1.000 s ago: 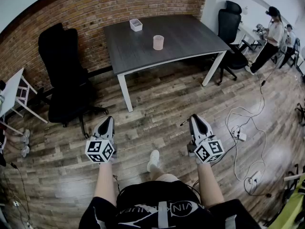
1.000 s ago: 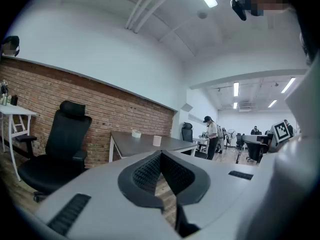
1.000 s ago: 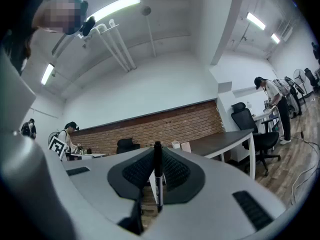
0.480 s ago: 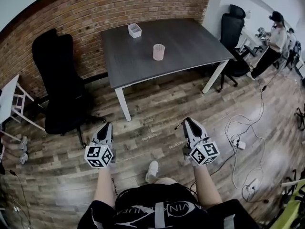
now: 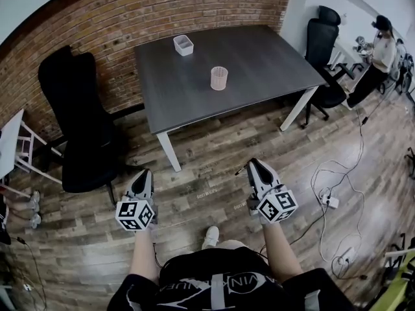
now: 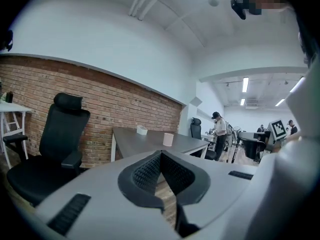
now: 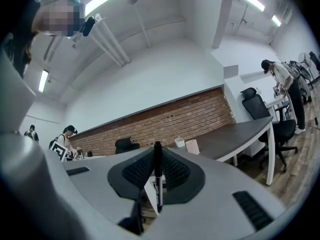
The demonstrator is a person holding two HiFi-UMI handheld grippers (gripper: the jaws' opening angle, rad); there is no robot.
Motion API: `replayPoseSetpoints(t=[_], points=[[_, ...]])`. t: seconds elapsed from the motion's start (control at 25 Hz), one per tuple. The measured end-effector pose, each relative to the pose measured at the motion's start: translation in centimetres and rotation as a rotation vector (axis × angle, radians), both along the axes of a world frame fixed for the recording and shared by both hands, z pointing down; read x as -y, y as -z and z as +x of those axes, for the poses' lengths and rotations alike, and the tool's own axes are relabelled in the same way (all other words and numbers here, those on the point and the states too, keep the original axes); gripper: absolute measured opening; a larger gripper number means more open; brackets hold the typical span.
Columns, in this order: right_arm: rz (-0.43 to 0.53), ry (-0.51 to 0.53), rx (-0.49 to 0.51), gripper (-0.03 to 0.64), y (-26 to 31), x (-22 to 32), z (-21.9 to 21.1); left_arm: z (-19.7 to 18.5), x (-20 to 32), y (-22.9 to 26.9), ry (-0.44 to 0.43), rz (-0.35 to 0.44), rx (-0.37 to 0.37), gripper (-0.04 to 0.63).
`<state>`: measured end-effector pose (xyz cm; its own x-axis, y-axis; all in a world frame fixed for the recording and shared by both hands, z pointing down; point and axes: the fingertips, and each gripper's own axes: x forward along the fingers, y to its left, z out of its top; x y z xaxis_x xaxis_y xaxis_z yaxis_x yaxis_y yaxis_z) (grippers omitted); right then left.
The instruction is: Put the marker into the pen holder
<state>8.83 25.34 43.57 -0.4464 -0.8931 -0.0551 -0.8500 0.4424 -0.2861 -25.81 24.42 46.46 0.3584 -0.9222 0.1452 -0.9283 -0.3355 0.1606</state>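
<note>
The pink mesh pen holder [image 5: 219, 78] stands upright near the middle of the dark grey table [image 5: 259, 57]. It also shows small and far off as the pen holder [image 7: 192, 146] and the pen holder [image 6: 168, 139] in the two gripper views. My right gripper [image 5: 254, 163] hangs over the wooden floor, well short of the table. It is shut on a black marker [image 7: 158, 176], whose tip sticks out as the marker [image 5: 241, 170] to the left. My left gripper [image 5: 143, 173] is level with it, shut with nothing between its jaws.
A small white box [image 5: 183, 45] sits at the table's far edge. One black office chair [image 5: 74, 122] stands left of the table and another chair [image 5: 324, 41] to its right. Cables and a power strip [image 5: 327, 201] lie on the floor at right. A person [image 5: 379, 54] stands far right.
The view has drawn a little closer to the table, which now looks larger. Both grippers keep the same pose side by side, and the marker stays gripped in the right one.
</note>
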Motion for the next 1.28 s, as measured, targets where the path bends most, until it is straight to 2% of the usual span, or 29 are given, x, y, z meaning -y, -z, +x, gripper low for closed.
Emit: replayPoseSetpoints(t=[0.24, 0.64, 0.8, 1.28], points=[[-0.008, 0.003, 0.006, 0.055, -0.1, 2.5, 0.8, 0.9, 3.2, -0.4, -0.007, -0.003, -0.014, 0.014], [-0.021, -0.071, 0.056, 0.055, -1.2, 4.4, 5.1, 5.1, 7.0, -0.2, -0.076, 0.0, -0.001, 0.014], [-0.013, -0.077, 0.079, 0.055, -0.9, 5.8, 5.7, 5.5, 8.2, 0.2, -0.075, 0.006, -0.005, 0.014], [-0.001, -0.096, 0.092, 0.055, -1.1, 13.5, 7.0, 7.1, 16.6, -0.8, -0.098, 0.013, -0.006, 0.014]])
